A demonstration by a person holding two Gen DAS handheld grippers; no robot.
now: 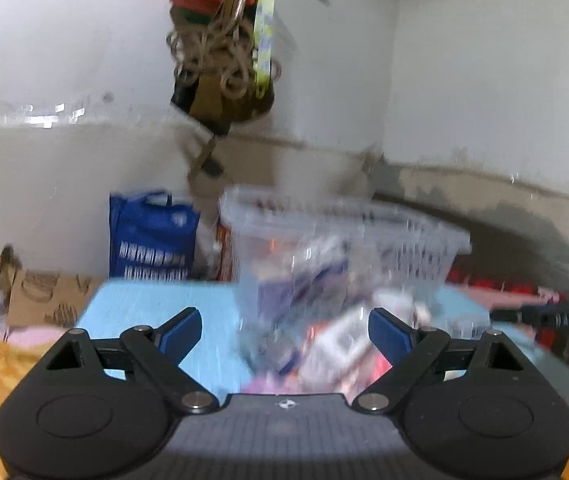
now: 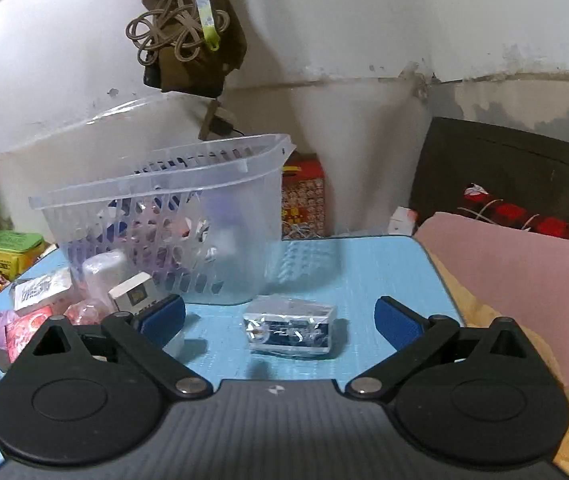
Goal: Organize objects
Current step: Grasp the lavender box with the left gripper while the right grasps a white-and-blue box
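Observation:
A clear plastic basket with slotted walls stands on a light blue table and holds several small packets. It shows blurred in the left wrist view. A wrapped blue and white packet lies on the table in front of the basket, between the jaws of my open, empty right gripper. Several pink and white packets lie in a pile left of the basket. My left gripper is open and empty, above a blurred pile of packets.
A pink cushion lies right of the table. A red box stands behind it by the wall. A blue bag and cardboard box stand far left. Cords and bags hang from the wall. A green tub sits left.

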